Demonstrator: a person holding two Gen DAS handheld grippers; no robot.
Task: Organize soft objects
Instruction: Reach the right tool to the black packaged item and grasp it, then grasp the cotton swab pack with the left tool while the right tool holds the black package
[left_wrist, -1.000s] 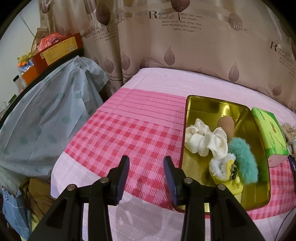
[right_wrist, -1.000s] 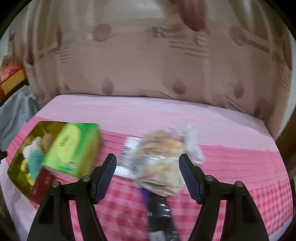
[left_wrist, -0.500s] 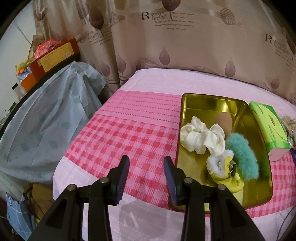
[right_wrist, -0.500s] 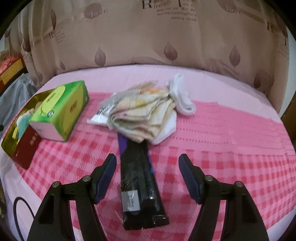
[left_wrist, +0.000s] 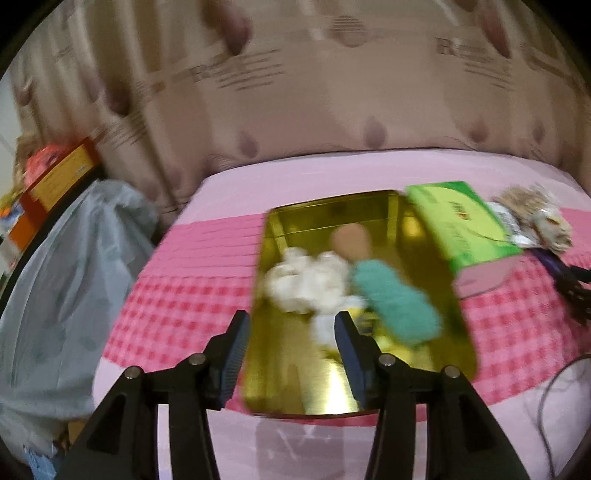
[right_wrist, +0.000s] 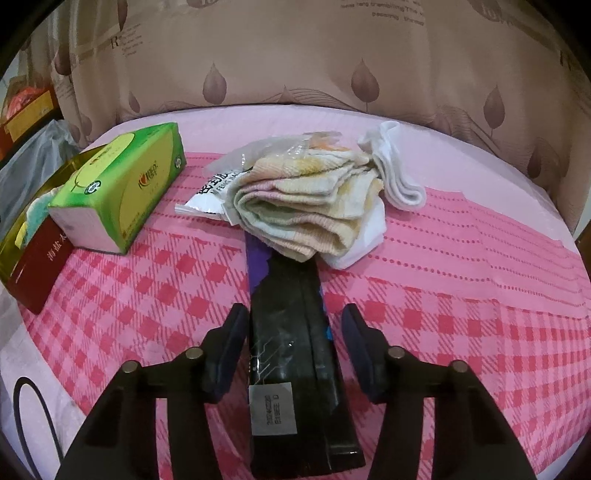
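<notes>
Looks like the reach-in step: the right gripper (right_wrist: 293, 338) hangs over the black pack (right_wrist: 295, 354) on the bed (right_wrist: 461, 258), jaws wide open, one either side of it, nothing held. I can't tell how high above it they sit.

The pack's long axis runs straight away from the camera, lined up with the fingers. Its far end is tucked under the folded towel (right_wrist: 310, 206), with a white sock (right_wrist: 395, 173) just behind that. So my guess is the next move is to drop and close across the pack's narrow width, then slide it out from under the towel without dragging the pile.

The left gripper (left_wrist: 291, 334) is open and empty too, over the near end of the gold tin (left_wrist: 295, 391), which already has fluffy bits in it. That view is blurry. The tissue box (right_wrist: 122, 184) sits between tin and towel.
</notes>
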